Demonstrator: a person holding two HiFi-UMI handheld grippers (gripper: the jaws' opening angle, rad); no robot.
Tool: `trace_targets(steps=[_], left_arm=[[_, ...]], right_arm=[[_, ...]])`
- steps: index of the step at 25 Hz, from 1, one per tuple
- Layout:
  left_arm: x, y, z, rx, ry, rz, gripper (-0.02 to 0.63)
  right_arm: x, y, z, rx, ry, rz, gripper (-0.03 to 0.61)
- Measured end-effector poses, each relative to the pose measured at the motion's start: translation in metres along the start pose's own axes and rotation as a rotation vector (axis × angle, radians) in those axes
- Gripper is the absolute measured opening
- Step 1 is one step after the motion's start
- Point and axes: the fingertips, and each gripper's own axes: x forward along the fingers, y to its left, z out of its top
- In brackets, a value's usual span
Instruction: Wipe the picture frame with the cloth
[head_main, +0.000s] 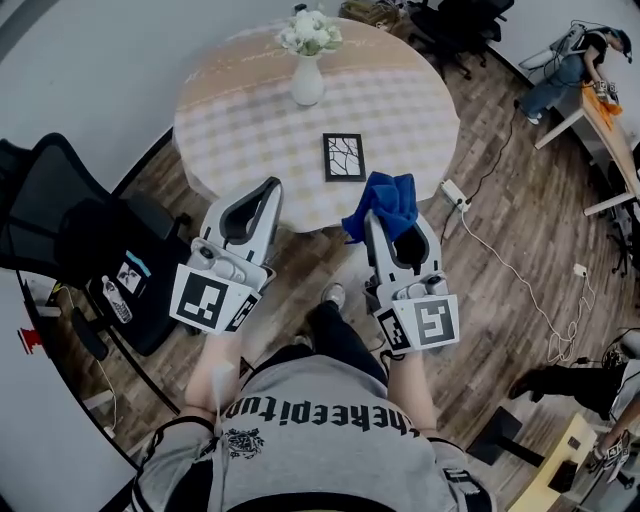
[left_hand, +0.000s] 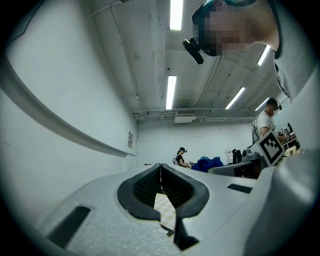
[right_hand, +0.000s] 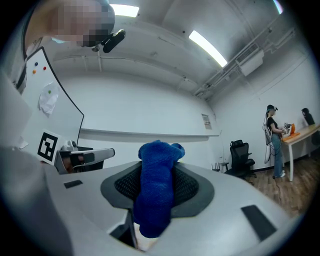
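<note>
A small black picture frame (head_main: 344, 157) lies flat on the round checked table (head_main: 410, 110), near its front edge. My right gripper (head_main: 374, 216) is shut on a blue cloth (head_main: 383, 200), just short of the table edge and right of the frame. In the right gripper view the cloth (right_hand: 156, 200) hangs bunched between the pads of the right gripper (right_hand: 156, 172). My left gripper (head_main: 271, 188) hovers at the table's front left edge, left of the frame. Its pads meet at the tips in the left gripper view (left_hand: 161, 171), with nothing held.
A white vase of pale flowers (head_main: 308, 65) stands at the table's far side. A black office chair (head_main: 75, 235) is at the left. A power strip with a white cable (head_main: 455, 192) lies on the wood floor to the right. People work at desks (head_main: 572, 68) further off.
</note>
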Motion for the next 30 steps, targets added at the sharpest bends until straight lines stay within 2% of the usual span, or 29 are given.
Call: trace_targets(steps=[9,18,26,30], left_arm=[[0.058,0.03,-0.003,0.021,-0.017,0.07,0.015],[0.112,0.032,-0.006,0.054,-0.022,0.102,0.015],[0.134,0.032,-0.017,0.062,0.002,0.101,0.015],[0.147,0.037,-0.026,0.055,0.013,0.072,0.015]], right_arm=[[0.059,-0.047,0.007,0.007,-0.011,0.058,0.15],[0.094,-0.095,0.009,0.031,-0.025,0.105,0.15],[0.108,-0.121,-0.003,0.089,-0.017,0.104,0.15],[0.118,-0.131,-0.009,0.099,-0.005,0.076,0.15]])
